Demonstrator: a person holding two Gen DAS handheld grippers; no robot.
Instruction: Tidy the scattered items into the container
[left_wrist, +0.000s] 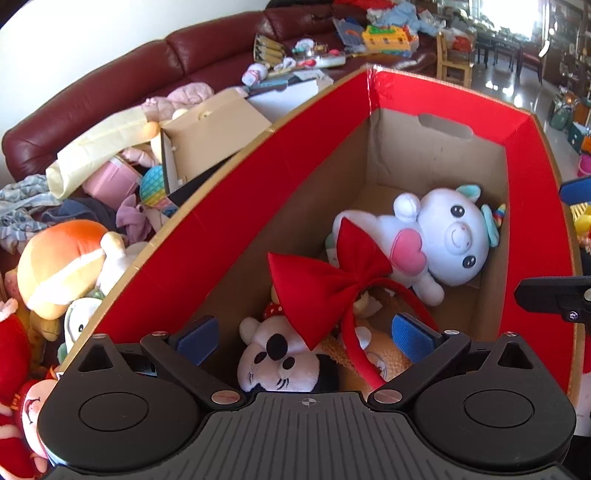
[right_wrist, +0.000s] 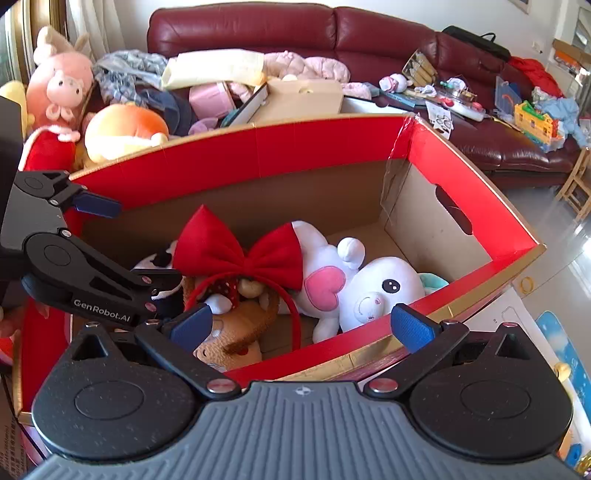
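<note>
A cardboard box with a red rim holds a white pig plush, a red bow headband, a black-and-white mouse plush and a brown plush. My left gripper is open and empty, hovering over the box above the mouse plush; it also shows at the left of the right wrist view. My right gripper is open and empty above the box's near rim.
Outside the box lie an orange-and-cream plush, a pink pig plush, a red-clothed doll, clothes and a small cardboard box. A dark red sofa with toys stands behind.
</note>
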